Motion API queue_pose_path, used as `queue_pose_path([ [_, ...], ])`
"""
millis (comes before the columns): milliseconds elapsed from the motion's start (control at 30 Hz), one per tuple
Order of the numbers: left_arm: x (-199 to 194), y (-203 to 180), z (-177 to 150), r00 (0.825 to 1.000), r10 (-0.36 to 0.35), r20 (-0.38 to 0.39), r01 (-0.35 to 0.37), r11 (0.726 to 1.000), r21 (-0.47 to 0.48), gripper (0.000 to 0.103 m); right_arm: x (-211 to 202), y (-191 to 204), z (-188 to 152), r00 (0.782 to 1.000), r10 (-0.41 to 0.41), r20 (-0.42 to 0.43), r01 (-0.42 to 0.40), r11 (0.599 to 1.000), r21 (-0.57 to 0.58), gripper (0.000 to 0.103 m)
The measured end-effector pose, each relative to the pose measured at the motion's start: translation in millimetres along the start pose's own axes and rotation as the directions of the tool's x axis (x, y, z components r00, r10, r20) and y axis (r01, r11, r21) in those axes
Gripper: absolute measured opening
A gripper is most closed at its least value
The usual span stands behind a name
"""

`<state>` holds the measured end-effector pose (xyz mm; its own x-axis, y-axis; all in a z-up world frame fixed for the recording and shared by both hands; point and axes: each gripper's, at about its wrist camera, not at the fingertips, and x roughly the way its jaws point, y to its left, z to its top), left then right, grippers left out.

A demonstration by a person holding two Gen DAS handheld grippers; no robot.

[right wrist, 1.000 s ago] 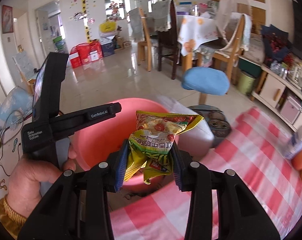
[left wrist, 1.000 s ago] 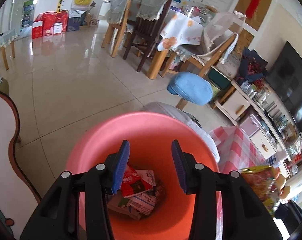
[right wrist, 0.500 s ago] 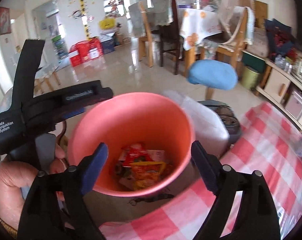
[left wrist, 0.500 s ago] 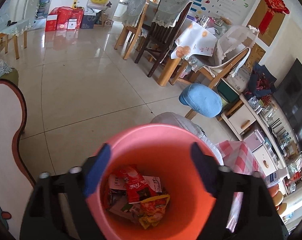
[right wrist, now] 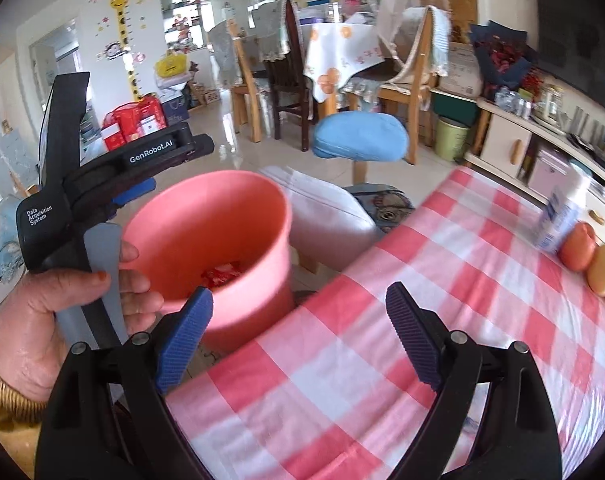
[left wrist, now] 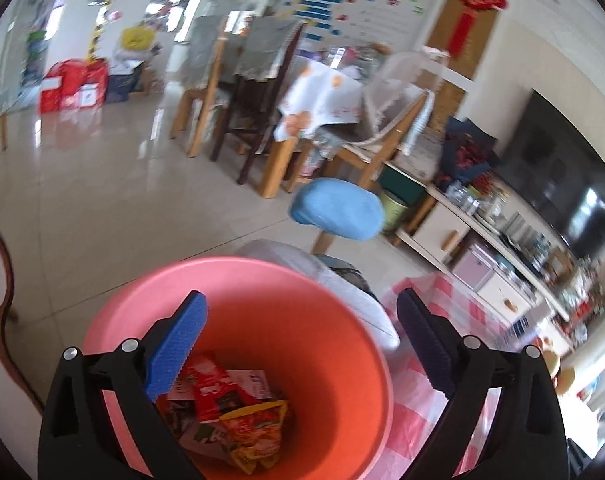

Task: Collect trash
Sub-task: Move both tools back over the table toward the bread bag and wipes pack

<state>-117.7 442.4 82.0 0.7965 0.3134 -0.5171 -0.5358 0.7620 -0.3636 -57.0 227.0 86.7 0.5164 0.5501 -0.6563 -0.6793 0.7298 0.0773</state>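
Trash: yellow snack bag (left wrist: 258, 436) atop red wrapper (left wrist: 208, 390) and printed papers, at bottom of pink bucket (left wrist: 342, 360); from right wrist view only a red scrap visible inside bucket (right wrist: 238, 240)
Bucket: just beside edge of table, off its left corner, tilted toward the right camera; table under red-and-white checked cloth (right wrist: 422, 300)
Left gripper (left wrist: 300, 340): above bucket mouth, blue fingers (left wrist: 178, 344) spread wide, nothing between; in right wrist view, left gripper (right wrist: 150, 184) black-bodied, in person's hand (right wrist: 54, 304), against bucket's left rim
Right gripper (right wrist: 298, 336): over table edge, fingers (right wrist: 184, 336) spread wide, nothing held
On cloth, far right: white bottle (right wrist: 562, 216), blurred; orange and yellow fruit (right wrist: 594, 256) just beside it
Beyond: blue-cushioned stool (right wrist: 360, 142), grey seat (right wrist: 326, 208) near bucket, dining chairs, tiled floor
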Motion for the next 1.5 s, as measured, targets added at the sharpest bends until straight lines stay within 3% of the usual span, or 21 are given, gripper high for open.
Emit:
queue_pose_path([
  [233,2,-34,-12,0.996,-0.081,-0.048,0.085,0.993,0.081,0.095,-25,-30,-19,0.998,-0.052,0.02,0.05,0.996,0.08,0.094],
  [533,0,-78,-35,0.984,-0.119,-0.135,0.145,0.968,0.204,0.095,-47,-54,-48,0.995,-0.102,0.003,0.101,0.988,0.115,0.096],
  [900,-11,-123,-63,0.96,-0.197,-0.2,0.254,0.914,0.316,0.095,-84,-90,-78,0.99,-0.138,0.014,0.133,0.972,0.192,0.096],
  [1267,-23,-150,-90,0.945,-0.208,-0.252,0.292,0.884,0.364,0.095,-116,-124,-96,0.986,-0.164,0.032,0.152,0.959,0.239,0.096],
  [1500,-42,-172,-117,0.92,-0.239,-0.31,0.359,0.83,0.426,0.095,-141,-152,-110,0.982,-0.182,0.056,0.158,0.942,0.296,0.096],
])
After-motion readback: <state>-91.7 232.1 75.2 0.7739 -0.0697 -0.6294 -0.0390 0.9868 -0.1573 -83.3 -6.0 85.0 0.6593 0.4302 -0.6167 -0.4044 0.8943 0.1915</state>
